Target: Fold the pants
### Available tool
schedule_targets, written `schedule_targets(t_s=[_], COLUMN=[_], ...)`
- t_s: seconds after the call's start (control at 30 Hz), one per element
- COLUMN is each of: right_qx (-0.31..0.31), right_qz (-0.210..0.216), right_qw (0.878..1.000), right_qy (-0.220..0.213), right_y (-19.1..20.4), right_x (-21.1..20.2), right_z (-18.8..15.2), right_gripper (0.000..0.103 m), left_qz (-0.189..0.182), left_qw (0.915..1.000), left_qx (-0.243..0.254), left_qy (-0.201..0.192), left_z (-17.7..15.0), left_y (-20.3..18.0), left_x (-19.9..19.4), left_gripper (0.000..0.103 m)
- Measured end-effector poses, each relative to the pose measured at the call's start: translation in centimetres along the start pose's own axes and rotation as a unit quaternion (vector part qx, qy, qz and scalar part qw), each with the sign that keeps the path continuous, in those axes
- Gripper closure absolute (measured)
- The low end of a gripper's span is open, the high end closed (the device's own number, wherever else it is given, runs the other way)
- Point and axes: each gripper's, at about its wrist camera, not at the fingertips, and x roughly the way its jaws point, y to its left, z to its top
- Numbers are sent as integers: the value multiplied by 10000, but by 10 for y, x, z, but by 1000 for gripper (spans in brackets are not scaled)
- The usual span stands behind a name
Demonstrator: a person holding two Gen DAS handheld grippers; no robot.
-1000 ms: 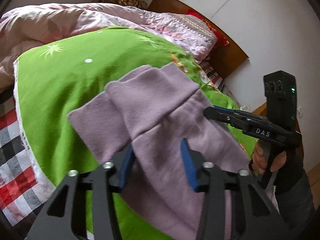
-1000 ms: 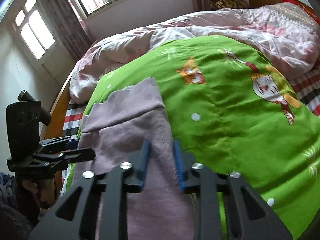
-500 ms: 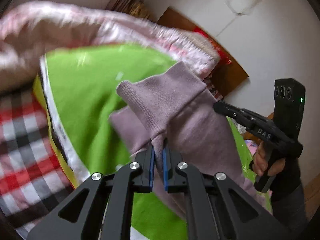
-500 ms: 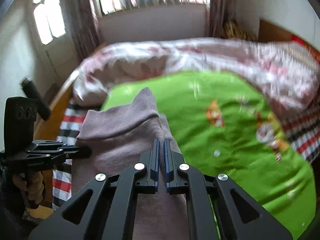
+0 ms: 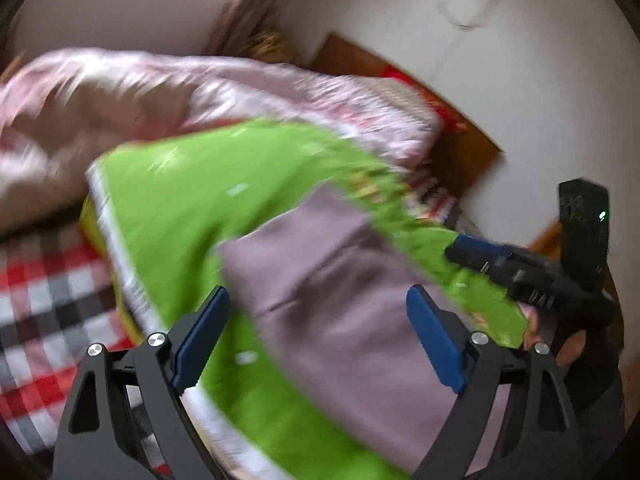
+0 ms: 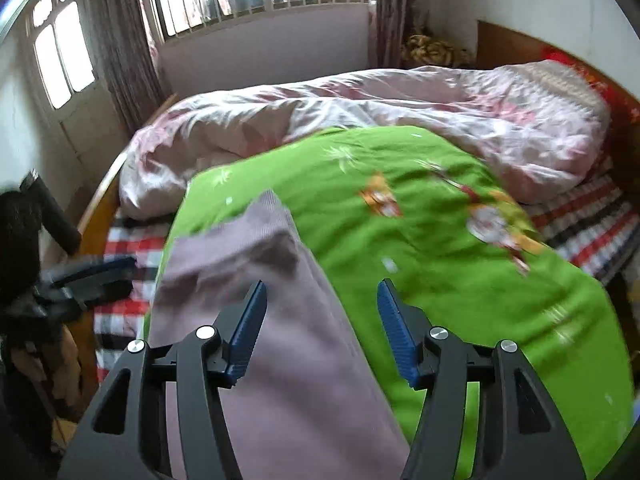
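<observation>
The only writing in sight is a run of pale letters on the side of the right gripper (image 5: 472, 254) as seen from the left wrist, too smeared by motion to read; a small green light glows on the black block above it. No containers show anywhere on the bed. The mauve pants (image 6: 276, 344) lie on the green cartoon-print blanket (image 6: 460, 280), running lengthwise toward the near edge, with the far end doubled over so that a folded layer sits on top of the rest. The left gripper (image 5: 318, 336) has its blue-padded jaws spread wide with nothing between them, and the pants lie below and just ahead of the gap. The right gripper (image 6: 322, 326) likewise stands wide open and empty-handed; the right edge of the pants runs between its jaws, with bare green blanket under the right jaw. Behind the blanket a pink floral quilt (image 6: 360, 120) is heaped across the bed, and a red, white and grey checked sheet (image 5: 44, 300) shows at the left side.
</observation>
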Motion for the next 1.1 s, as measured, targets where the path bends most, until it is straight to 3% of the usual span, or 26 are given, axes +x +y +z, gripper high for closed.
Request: schedule_targets(t_s=[0.07,0.1,0.17,0.27,0.4,0.53,0.57,0.6,0.67,0.87,0.9,0.93,0.97,1.03,1.1], right_qx=[-68,-31,161,318,1220,1827,1903,2147,2463,2414,2403,2440,2508,2695,2955], right_qz=[-261,-369,-497,-1047,-1435,-2039,-2154,-2107,-1849,-2109,-2112,-2095,-2116,-2466,-2908], right_qw=[9996,9993,9986,9939,9819,9585,9530,9499,9496,9461,9472,9469,9445,9305,9097], right_qy=[-5,-25,-15,97,171,797,955,843,587,470,201,-9,-153,-273,-229], right_y=[4,6,7,5,-28,-57,-60,-68,-75,-65,-59,-57,-59,-62,-70], right_x=[-24,-41,-62,-85,-132,-158,-160,-169,-185,-205,-222,-235,-250,-283,-308], right_z=[-21,-41,-72,-114,-184,-267,-281,-302,-328,-343,-345,-349,-356,-375,-397], right_gripper=[44,39,36,36,35,33,24,15,15,17,17,17,16,16,16], left_qz=[-213,-301,-402,-438,-99,152,267,467,650,698,829,1293,1511,1139,491], left_qw=[9986,9970,9915,9785,9722,9669,9647,9600,9567,9588,9585,9548,9520,9536,9493], left_qx=[471,681,1131,1748,1748,1954,2026,2164,2275,2212,2234,2287,2339,2670,3072], left_qy=[117,217,512,1001,1553,1636,1660,1713,1697,1641,1566,1392,1272,796,458], left_z=[3,2,-6,-23,-39,-46,-48,-52,-54,-52,-53,-54,-55,-60,-75], left_y=[-34,-48,-80,-117,-119,-121,-123,-128,-133,-132,-134,-139,-148,-191,-241], left_x=[7,13,32,72,120,134,137,138,142,141,137,127,117,78,48], left_gripper=[5,3,3,2,2,2,2,1,1,1,1,4,7,6,2])
